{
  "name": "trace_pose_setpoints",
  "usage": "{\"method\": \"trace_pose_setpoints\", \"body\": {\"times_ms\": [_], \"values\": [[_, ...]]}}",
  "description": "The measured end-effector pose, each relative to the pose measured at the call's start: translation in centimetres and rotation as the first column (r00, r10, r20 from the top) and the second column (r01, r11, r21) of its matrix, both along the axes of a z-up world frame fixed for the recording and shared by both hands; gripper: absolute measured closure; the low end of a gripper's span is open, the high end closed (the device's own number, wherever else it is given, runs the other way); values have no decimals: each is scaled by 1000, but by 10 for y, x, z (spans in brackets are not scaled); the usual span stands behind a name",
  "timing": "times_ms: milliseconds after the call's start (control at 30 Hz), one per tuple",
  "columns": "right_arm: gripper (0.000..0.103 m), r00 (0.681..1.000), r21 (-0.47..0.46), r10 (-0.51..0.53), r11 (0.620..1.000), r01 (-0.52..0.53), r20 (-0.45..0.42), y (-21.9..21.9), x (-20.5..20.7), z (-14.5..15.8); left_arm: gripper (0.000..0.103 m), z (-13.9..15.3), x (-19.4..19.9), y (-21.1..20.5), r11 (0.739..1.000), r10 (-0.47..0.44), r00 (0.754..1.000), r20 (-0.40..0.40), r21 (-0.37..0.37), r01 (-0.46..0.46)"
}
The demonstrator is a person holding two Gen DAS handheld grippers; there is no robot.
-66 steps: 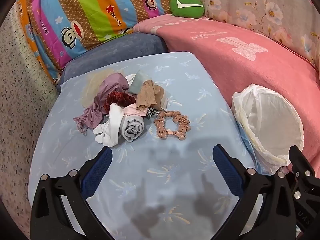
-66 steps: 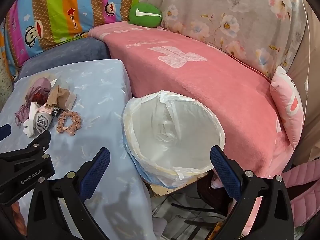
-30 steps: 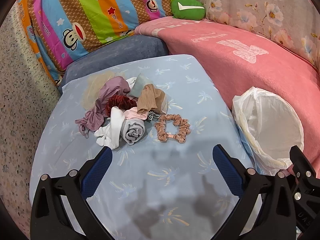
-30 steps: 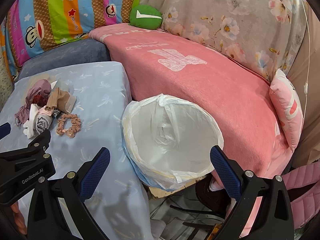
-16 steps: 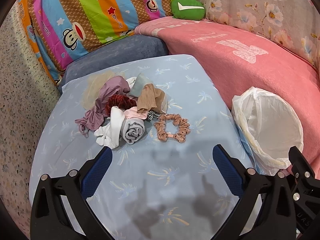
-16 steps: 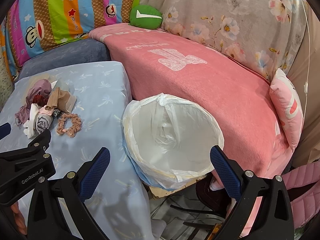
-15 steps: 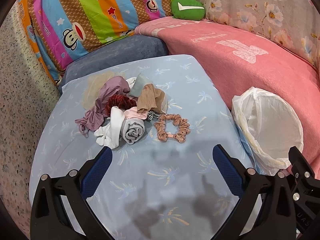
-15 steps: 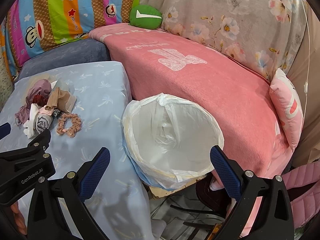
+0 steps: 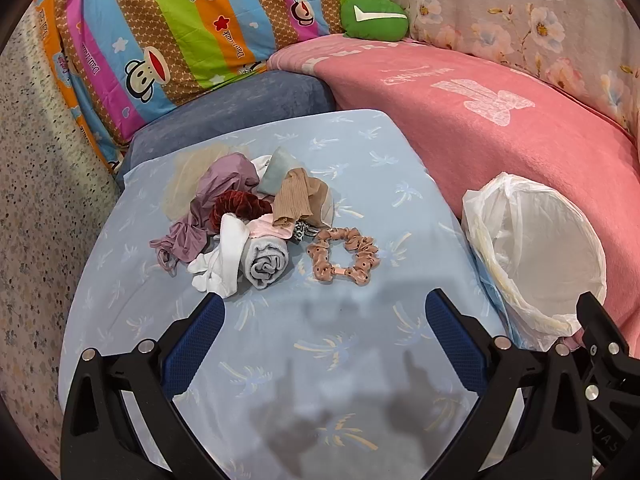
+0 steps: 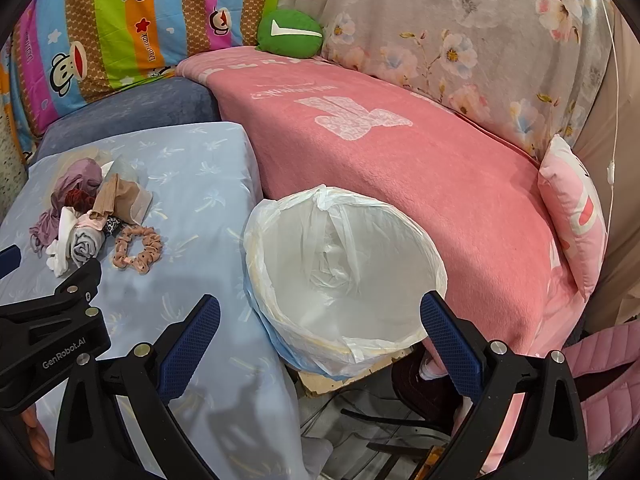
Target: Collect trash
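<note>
A heap of small cloth scraps (image 9: 240, 220) lies on the light blue sheeted surface (image 9: 320, 360), with a pink dotted scrunchie (image 9: 343, 256) beside it on the right. The same heap of scraps (image 10: 88, 216) and scrunchie (image 10: 138, 248) show at the left of the right wrist view. My left gripper (image 9: 320, 320) hovers open just short of the heap, nothing between its fingers. A bin lined with a white bag (image 10: 340, 272) stands between the blue surface and the pink sofa. My right gripper (image 10: 320, 320) hangs open over the bin's near rim, also holding nothing.
A pink blanket (image 10: 400, 168) covers the sofa behind the bin (image 9: 532, 256). A striped monkey-print cushion (image 9: 180, 28), a green cushion (image 9: 374, 20) and a pink pillow (image 10: 576, 216) line the back. Dark clutter lies on the floor (image 10: 380, 432) below the bin.
Both views have drawn back slightly since the earliest frames; the heap and bin sit a little farther off. Over the last second nothing has visibly moved. Both grippers stay open.
</note>
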State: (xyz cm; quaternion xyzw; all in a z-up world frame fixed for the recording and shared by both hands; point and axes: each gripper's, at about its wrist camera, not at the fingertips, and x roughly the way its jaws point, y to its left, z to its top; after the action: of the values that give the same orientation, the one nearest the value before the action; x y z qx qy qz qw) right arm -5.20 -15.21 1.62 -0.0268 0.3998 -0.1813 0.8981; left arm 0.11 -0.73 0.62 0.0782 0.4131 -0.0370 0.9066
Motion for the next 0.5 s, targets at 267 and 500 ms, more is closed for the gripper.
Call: {"method": "trace_pose_setpoints", "body": {"times_ms": [267, 500], "values": [[6, 1000, 1, 1, 1000, -1, 0, 0, 0, 0, 7, -1, -1, 0, 1000, 2, 1000, 1, 0, -2], [6, 1000, 2, -2, 1000, 2, 0, 0, -1, -1, 7, -1, -1, -1, 1000, -1, 1000, -2, -4, 1]]}}
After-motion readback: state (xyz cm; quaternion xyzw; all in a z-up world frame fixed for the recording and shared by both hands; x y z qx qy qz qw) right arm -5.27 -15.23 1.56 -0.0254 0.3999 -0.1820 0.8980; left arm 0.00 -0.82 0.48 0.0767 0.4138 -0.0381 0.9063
